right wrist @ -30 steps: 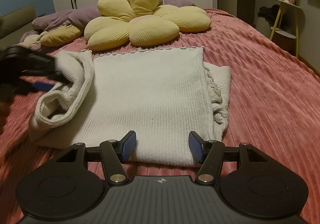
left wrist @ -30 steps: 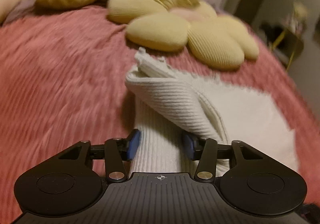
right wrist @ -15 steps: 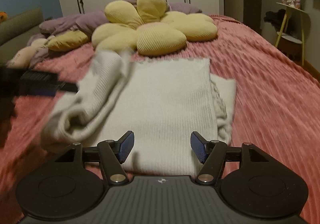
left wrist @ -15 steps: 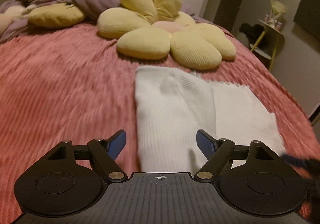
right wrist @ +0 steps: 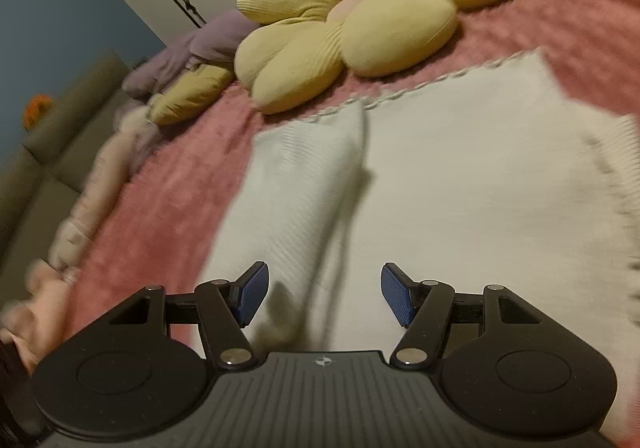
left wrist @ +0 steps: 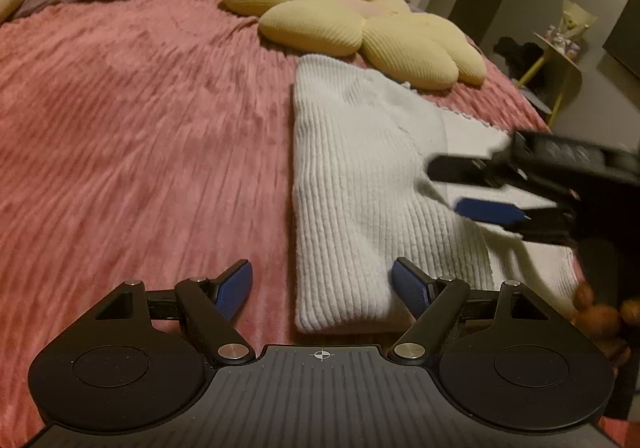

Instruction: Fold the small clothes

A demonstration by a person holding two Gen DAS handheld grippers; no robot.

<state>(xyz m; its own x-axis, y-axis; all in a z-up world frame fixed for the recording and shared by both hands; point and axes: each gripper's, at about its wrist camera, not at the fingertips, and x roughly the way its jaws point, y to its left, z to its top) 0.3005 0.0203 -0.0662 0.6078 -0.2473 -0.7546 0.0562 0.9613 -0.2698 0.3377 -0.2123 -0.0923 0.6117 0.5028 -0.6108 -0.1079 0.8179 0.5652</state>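
both grippers stand with jaws apart and hold nothing: the left gripper (left wrist: 322, 286) hovers at the near edge of the garment (left wrist: 352, 183), its left pad over the bedspread (left wrist: 140, 127) and its right pad over the knit; the right gripper (right wrist: 322, 298) hovers above the cloth near the folded flap (right wrist: 304, 183), and in the left view it shows blurred above the garment's right part (left wrist: 444, 187). the garment lies flat on the bedspread, just short of the flower cushion (left wrist: 340, 19), with its left portion already laid over the body as a ribbed band. judged from the ribbed white knit, it is light, soft and limp, with no stiffness to carry a fold; it will sag between grip points and cling to the plush surface rather than slide. recommended hold: pinch both layers at the near hem corners, one gripper per corner, close to the edge. risk: a single-layer pinch would undo the flap.
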